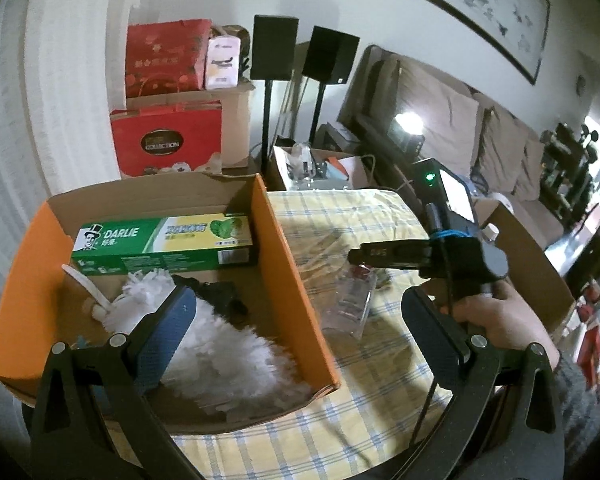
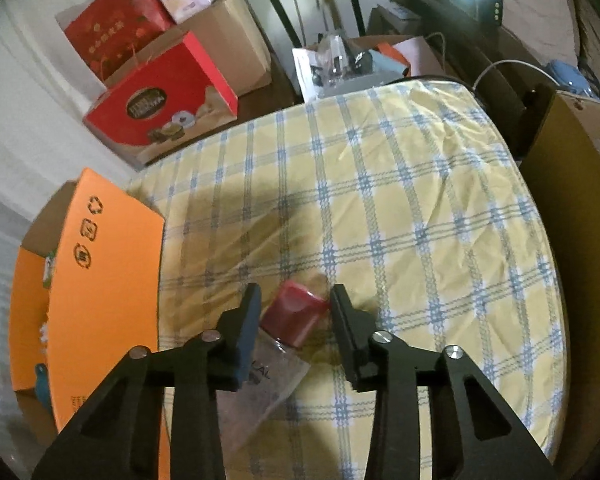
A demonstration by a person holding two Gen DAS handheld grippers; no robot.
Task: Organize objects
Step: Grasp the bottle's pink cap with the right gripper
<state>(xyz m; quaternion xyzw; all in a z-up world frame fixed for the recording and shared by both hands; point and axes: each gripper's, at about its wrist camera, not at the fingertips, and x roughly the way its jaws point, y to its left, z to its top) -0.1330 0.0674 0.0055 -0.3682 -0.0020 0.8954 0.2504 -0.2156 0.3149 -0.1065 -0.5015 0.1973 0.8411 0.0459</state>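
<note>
At far left, the orange cardboard box (image 1: 296, 280) holds a green toothpaste carton (image 1: 160, 246) and a white fluffy duster (image 1: 236, 356). The left gripper (image 1: 300, 328) hangs over the box's right wall, jaws spread wide and empty. On the checked yellow cloth (image 2: 420, 200) lies a clear bottle (image 2: 276, 376). The right gripper (image 2: 296, 320) straddles its red cap (image 2: 294, 314), pads not yet touching.

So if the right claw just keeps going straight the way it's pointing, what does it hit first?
Most likely the clear bottle with the red cap lying on the checked tablecloth. The cap sits between the right claw's fingers, which do not appear to press it yet. Depth is hard to judge here.
</note>
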